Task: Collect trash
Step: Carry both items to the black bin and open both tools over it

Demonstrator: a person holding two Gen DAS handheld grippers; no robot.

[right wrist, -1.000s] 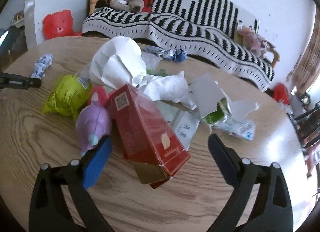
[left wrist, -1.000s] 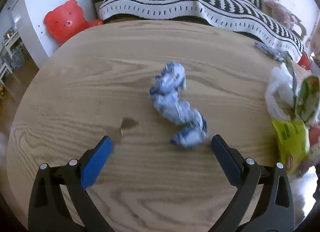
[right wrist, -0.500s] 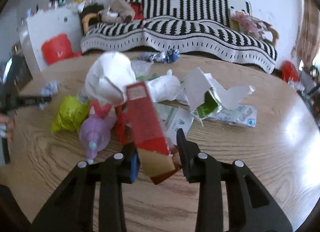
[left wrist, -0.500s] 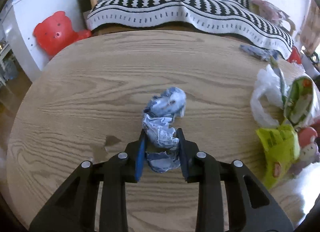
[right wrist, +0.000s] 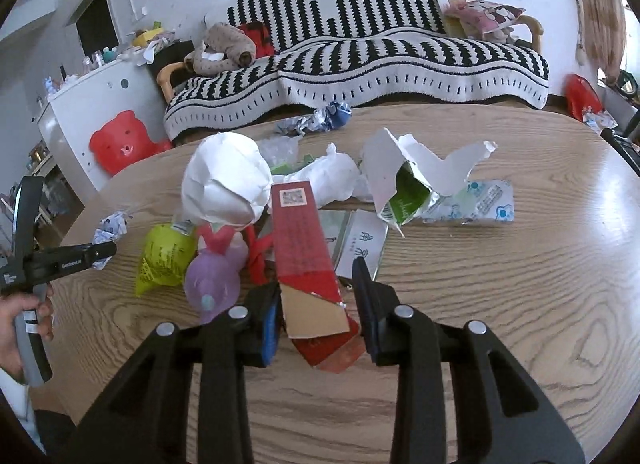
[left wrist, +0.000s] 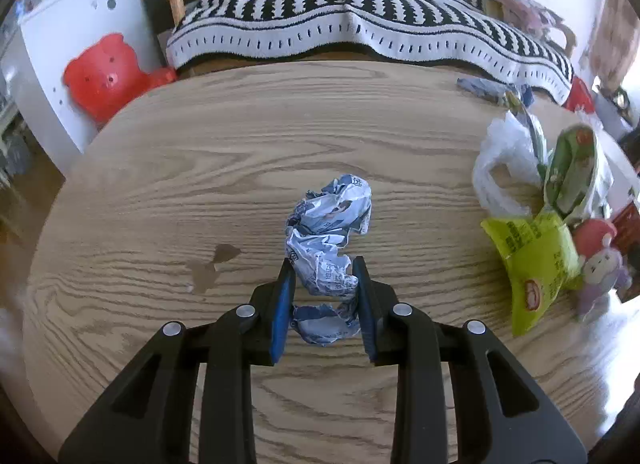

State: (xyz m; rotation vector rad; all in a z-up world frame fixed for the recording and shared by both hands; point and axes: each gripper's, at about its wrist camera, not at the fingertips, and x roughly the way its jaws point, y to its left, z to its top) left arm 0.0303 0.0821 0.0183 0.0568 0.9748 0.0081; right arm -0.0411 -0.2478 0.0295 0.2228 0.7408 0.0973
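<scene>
My left gripper [left wrist: 322, 270] is shut on a crumpled blue-and-white wrapper [left wrist: 326, 242], whose upper part sticks out past the fingertips above the wooden table [left wrist: 200, 168]. In the right wrist view my right gripper [right wrist: 316, 284] is shut on the near end of a long red carton [right wrist: 302, 240], tilted up over the trash pile. That pile holds a white crumpled paper ball [right wrist: 224, 180], a yellow-green pouch [right wrist: 164, 256], a purple toy figure [right wrist: 214, 280] and a torn green-and-white carton [right wrist: 404, 180]. The left gripper [right wrist: 100, 252], held by a hand, shows at the far left with the wrapper [right wrist: 112, 226].
A striped black-and-white sofa [right wrist: 360, 60] runs behind the table. A white cabinet with a red bear shape [left wrist: 102, 76] stands at the left. Another crumpled blue wrapper [right wrist: 320, 122] lies at the table's far edge. A flat white-and-blue packet [right wrist: 476, 206] lies right of the pile.
Both grippers went from wide open to shut: the left closed on the crumpled wrapper, the right on the red carton. The carton's far end has swung upright and the wrapper is lifted slightly.
</scene>
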